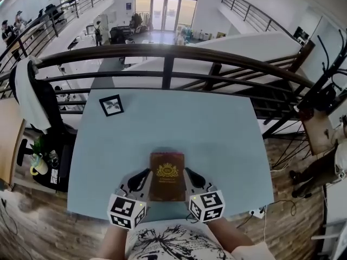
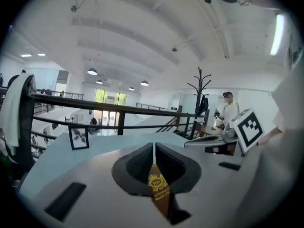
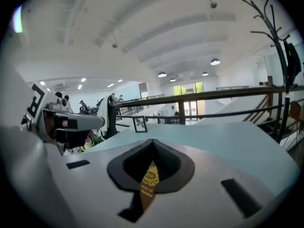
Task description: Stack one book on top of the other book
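A brown book (image 1: 167,176) with a gold emblem lies on the pale blue table (image 1: 217,129) near its front edge; whether a second book lies under it I cannot tell. My left gripper (image 1: 139,179) hangs at the book's left side and my right gripper (image 1: 194,177) at its right side. In the left gripper view the left gripper (image 2: 154,147) has its jaws shut with nothing between them, and the book (image 2: 159,187) shows below them. The right gripper (image 3: 153,143) is likewise shut and empty, with the book (image 3: 149,178) beneath.
A small framed picture (image 1: 111,105) stands at the table's far left corner. A dark railing (image 1: 168,56) runs behind the table's far edge, with a drop to a lower floor beyond. A person (image 2: 231,111) stands off to the right near a coat rack (image 2: 201,94).
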Tool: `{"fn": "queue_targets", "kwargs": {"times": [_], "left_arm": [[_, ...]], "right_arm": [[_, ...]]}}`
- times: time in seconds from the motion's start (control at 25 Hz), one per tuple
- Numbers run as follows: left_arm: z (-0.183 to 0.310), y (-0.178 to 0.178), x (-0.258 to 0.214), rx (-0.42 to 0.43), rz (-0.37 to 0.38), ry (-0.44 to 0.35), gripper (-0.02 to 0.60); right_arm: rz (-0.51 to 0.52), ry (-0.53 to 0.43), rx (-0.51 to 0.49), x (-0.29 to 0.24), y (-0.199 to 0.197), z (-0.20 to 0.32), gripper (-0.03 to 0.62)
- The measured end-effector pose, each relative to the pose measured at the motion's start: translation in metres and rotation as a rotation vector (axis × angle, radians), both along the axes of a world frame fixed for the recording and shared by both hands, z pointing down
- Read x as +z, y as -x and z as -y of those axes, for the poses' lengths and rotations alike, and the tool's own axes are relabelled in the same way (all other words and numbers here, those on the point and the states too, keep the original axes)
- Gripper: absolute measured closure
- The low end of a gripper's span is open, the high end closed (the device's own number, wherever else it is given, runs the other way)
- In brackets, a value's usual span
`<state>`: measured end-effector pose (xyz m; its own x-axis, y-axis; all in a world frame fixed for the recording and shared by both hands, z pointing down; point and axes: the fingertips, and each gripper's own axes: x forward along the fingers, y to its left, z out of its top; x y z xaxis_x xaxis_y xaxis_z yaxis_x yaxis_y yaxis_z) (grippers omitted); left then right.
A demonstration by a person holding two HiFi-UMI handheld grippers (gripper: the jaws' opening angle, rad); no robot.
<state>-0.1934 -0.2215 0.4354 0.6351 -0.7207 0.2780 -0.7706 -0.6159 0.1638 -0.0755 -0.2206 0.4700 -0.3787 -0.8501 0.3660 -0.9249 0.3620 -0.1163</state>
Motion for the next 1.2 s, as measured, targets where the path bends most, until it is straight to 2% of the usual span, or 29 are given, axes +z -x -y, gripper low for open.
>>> {"fn": "queue_targets", "kwargs": {"times": [0.24, 0.44, 0.56, 0.76, 1.2], "left_arm": [[-0.007, 0.016, -0.071, -0.024, -0.067, -0.213, 0.561], [-0.010, 0.025, -0.093, -0.038, -0.077, -0.304, 0.561], [-0.009, 0.027, -0.096, -0.054, -0.064, -0.311, 0.561], [-0.007, 0.028, -0.087, -0.086, -0.044, -0.255, 0.561], [-0.007, 0.027, -0.080, -0.094, -0.029, -0.242, 0.572]], "right_arm": [[0.006, -0.254, -0.042, -0.074, 0.011, -0.005, 0.600], [0.004, -0.386, -0.068, -0.107, 0.018, -0.008, 0.602], [-0.007, -0.408, -0.081, -0.113, 0.020, -0.010, 0.602], [-0.032, -0.383, -0.118, -0.106, 0.026, -0.012, 0.602], [-0.002, -0.364, -0.119, -0.103, 0.029, -0.013, 0.602]]}}
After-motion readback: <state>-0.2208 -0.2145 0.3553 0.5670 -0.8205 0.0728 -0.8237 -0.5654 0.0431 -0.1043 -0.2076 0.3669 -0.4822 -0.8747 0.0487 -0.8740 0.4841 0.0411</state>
